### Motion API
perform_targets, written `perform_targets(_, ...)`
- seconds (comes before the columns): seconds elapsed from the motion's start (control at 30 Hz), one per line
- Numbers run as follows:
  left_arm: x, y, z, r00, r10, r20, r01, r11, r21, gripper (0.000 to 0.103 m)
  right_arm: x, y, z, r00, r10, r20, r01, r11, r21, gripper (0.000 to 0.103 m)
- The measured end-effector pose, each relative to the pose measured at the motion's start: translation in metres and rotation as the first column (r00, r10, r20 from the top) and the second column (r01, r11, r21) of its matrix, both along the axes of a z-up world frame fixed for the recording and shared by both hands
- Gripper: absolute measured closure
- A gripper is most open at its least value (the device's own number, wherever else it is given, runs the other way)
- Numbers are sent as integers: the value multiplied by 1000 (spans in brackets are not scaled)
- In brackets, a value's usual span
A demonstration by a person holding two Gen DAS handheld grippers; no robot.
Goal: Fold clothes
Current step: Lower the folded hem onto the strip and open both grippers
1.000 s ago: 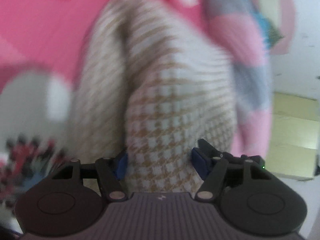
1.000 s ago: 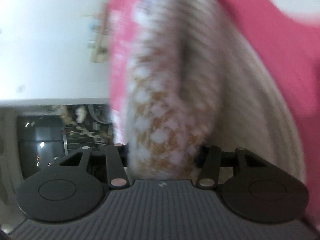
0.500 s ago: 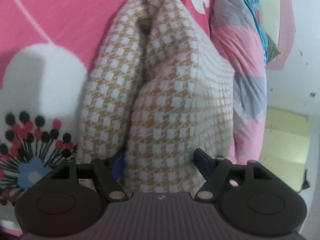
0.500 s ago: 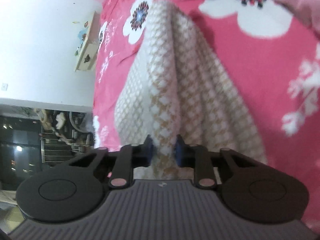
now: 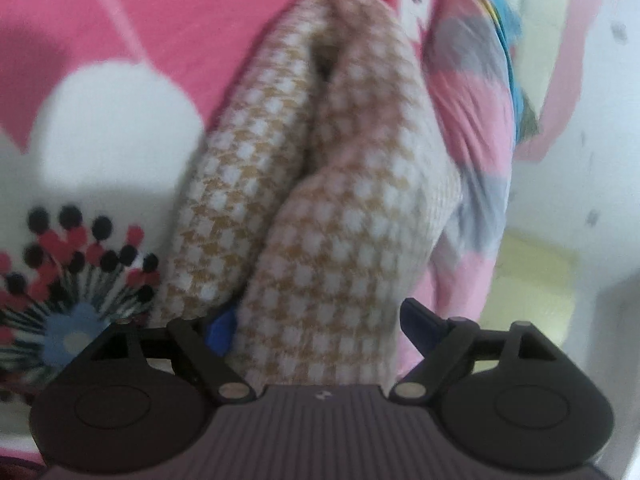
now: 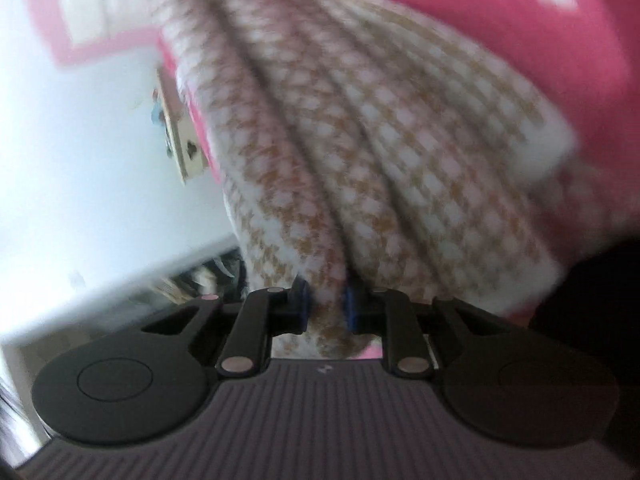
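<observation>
Garment (image 5: 320,216), tan-and-white houndstooth, lies bunched on the pink floral bedsheet (image 5: 120,20). Right gripper (image 6: 326,308): blue pads clamped on a narrow fold of the fabric, jaws having just closed further. Left gripper (image 5: 320,324): jaws spread wide and just opening; cloth sits between them, right pad clear of it

**Colours and patterns**

Houndstooth garment (image 5: 332,208): tan and white check. Floral bedsheet (image 5: 120,32): hot pink, with white blooms, black and red dots and a blue centre left of the left gripper. Striped cloth (image 5: 476,120), to its right: pink, grey, teal edge. Gripper pads (image 5: 219,329): blue.
</observation>
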State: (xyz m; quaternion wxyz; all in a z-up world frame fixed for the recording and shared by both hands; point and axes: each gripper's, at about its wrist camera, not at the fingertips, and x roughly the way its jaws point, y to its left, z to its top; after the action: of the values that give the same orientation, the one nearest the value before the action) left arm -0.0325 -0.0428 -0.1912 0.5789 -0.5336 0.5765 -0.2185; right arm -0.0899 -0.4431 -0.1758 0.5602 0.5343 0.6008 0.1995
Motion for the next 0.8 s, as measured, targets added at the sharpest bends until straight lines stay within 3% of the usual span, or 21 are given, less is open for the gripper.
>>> perform_targets(0.07,1,-12,18,993,-94,72,84,988,130,23,5,9,2,994,79,78,-73,993,-88,87)
perform_targets(0.13,-2,-23,32,985,-116,129,89,976,199,32,8,11,-4,993,96,67,-89,992,-93,87)
perform_targets(0.17,-4,-24,34,987,-81,136,57,983,173,39,11,11,-4,992,104,69,-97,990,-105,86)
perform_targets(0.23,-4,-26,39,987,-4,158,-11,995,97,40,13,3,12,991,110,75,-100,987,-130,86)
perform_targets(0.33,-2,-33,39,980,79,181,-81,997,6,39,27,-1,46,973,138,183,-107,979,-172,86)
perform_targets(0.37,-6,-34,34,981,78,179,-81,997,7,39,35,1,57,959,168,229,-119,970,-214,86)
perform_targets(0.43,-13,-32,23,982,22,185,-39,996,85,37,43,5,66,931,246,269,-157,937,-312,86)
perform_targets(0.5,-19,-21,19,988,-14,152,-9,989,151,36,43,18,46,932,286,222,-199,917,-344,86)
perform_targets(0.57,-25,-6,26,989,-38,143,7,977,214,38,30,13,20,948,274,163,-219,931,-291,87)
perform_targets(0.63,-23,2,59,972,-69,227,-5,950,311,38,18,8,23,954,247,167,-202,947,-248,85)
perform_targets(0.7,-17,5,93,941,-104,322,-30,921,388,38,13,7,33,940,258,223,-189,938,-289,85)
perform_targets(0.8,4,-26,133,863,-176,473,-31,916,399,38,7,12,42,928,267,260,-176,928,-328,84)
